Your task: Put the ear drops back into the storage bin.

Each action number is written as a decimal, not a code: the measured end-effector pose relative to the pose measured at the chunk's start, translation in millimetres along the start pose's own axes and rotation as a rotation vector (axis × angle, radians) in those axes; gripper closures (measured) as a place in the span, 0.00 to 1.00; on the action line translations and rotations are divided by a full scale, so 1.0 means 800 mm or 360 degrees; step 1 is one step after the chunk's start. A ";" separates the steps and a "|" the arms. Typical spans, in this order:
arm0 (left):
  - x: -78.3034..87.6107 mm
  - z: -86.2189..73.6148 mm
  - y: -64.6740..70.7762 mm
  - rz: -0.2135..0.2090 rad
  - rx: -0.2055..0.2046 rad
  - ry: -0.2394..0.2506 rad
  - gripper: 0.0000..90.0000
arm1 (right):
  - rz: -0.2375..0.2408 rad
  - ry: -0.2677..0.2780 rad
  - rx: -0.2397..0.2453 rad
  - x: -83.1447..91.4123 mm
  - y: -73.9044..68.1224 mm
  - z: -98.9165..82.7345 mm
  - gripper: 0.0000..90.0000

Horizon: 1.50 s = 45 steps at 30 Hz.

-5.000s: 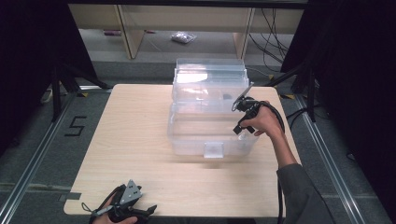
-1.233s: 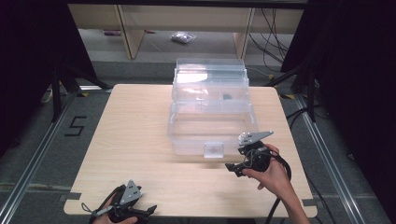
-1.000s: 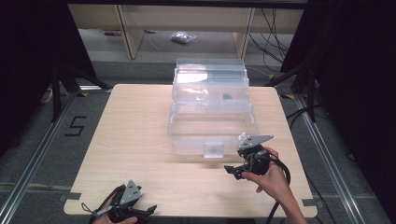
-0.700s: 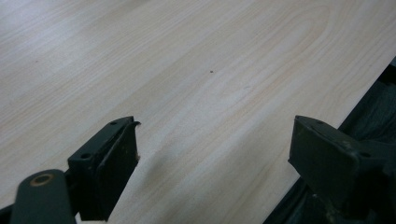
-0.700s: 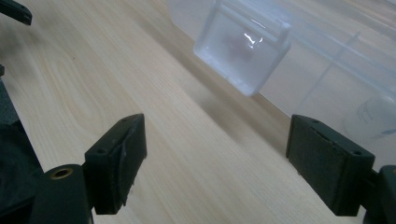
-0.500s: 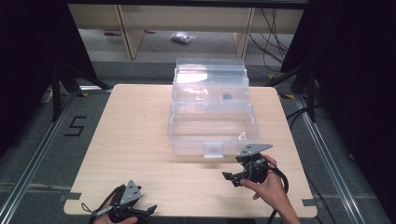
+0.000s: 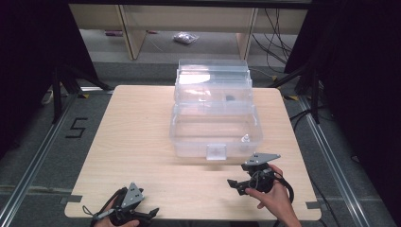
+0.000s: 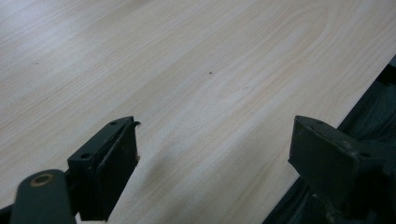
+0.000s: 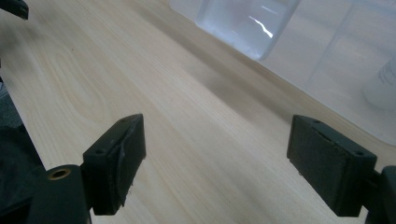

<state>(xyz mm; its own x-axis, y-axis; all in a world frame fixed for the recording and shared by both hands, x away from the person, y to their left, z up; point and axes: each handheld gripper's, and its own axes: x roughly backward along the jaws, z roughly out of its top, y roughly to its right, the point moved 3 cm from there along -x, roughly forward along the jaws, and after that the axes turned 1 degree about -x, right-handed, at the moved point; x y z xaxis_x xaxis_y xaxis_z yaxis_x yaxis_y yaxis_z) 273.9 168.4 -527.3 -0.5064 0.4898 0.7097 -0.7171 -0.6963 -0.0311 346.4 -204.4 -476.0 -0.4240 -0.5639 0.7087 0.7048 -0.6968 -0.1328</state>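
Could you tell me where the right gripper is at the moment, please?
In the high view the right gripper is over the table near its front right edge, just in front of the clear box, jaws open and empty.

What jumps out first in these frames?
The clear plastic storage box with its lid standing open sits at the middle-rear of the pale wooden table, a small whitish object in its front right corner. The right gripper, jaws open and empty, sits just in front of it. The left gripper rests open at the near edge.
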 end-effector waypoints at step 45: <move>0.004 0.000 -0.002 -0.0005 -0.0071 -0.0061 0.17 | -0.0069 0.0041 0.0004 0.018 -0.017 -0.070 0.18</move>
<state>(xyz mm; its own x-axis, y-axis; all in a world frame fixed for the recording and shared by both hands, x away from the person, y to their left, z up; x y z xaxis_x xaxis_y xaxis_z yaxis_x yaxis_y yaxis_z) 273.5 171.5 -524.9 -0.4861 0.4711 0.7361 -0.7397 -0.6703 -0.0595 298.5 -227.8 -503.0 -0.4689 -0.5445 0.6955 0.6870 -0.7197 -0.1003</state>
